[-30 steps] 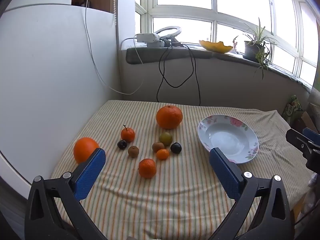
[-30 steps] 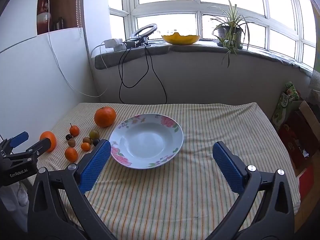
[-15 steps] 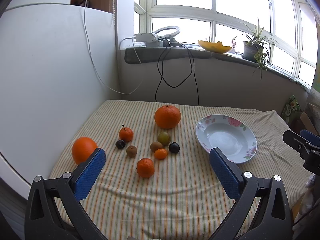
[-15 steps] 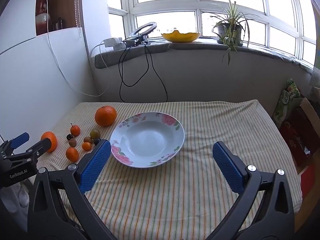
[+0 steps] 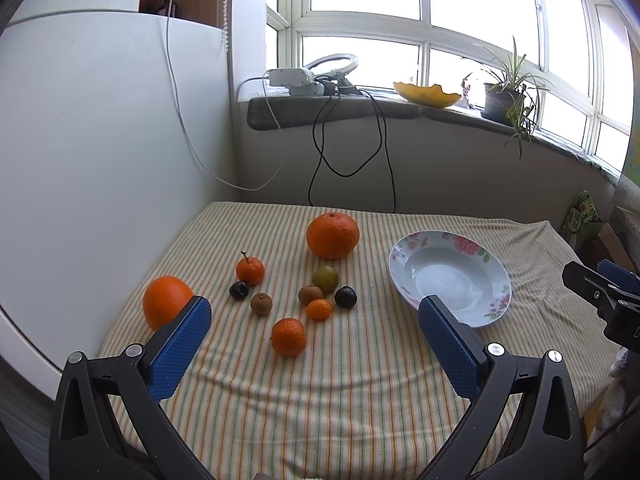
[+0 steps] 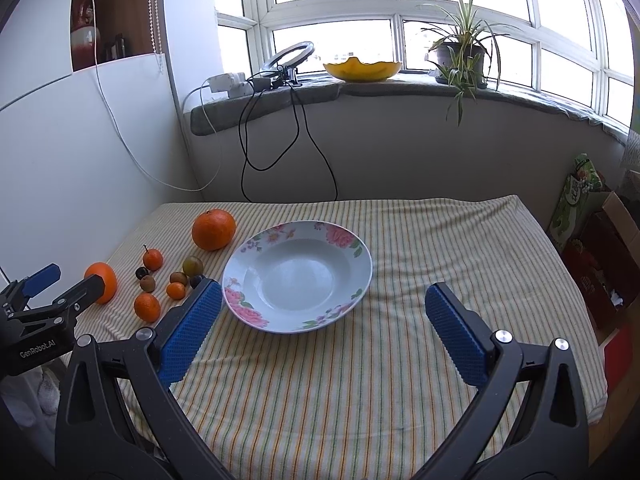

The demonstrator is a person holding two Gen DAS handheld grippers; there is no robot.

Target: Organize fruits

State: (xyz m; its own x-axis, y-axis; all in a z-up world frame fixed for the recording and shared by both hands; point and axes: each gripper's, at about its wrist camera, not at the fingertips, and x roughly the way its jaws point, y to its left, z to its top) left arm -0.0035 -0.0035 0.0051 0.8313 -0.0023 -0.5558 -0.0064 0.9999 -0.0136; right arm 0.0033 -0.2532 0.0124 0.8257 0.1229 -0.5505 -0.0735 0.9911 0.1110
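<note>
A white floral plate (image 5: 493, 265) (image 6: 348, 248) lies empty on the striped tablecloth. Left of it sit a big orange (image 5: 333, 235) (image 6: 213, 229), a second orange (image 5: 166, 302) (image 6: 102, 282), a stemmed tangerine (image 5: 250, 270), a nearer tangerine (image 5: 288, 336) (image 6: 147, 307), a tiny one (image 5: 319, 309), a green fruit (image 5: 325, 278), kiwis (image 5: 261, 303) and dark plums (image 5: 345, 296). My left gripper (image 5: 314, 336) hovers open above the near fruits. My right gripper (image 6: 322, 320) hangs open in front of the plate, holding nothing.
A white panel (image 5: 100, 152) walls the table's left side. Black cables (image 5: 352, 152) hang from the grey windowsill, which carries a yellow bowl (image 6: 362, 70) and a potted plant (image 6: 460, 60). Boxes and bags (image 6: 592, 240) stand past the table's right edge.
Both views have shifted slightly; the fruits and plate sit a touch lower-left in the left wrist view. Nothing on the table moved and both grippers stay open.
</note>
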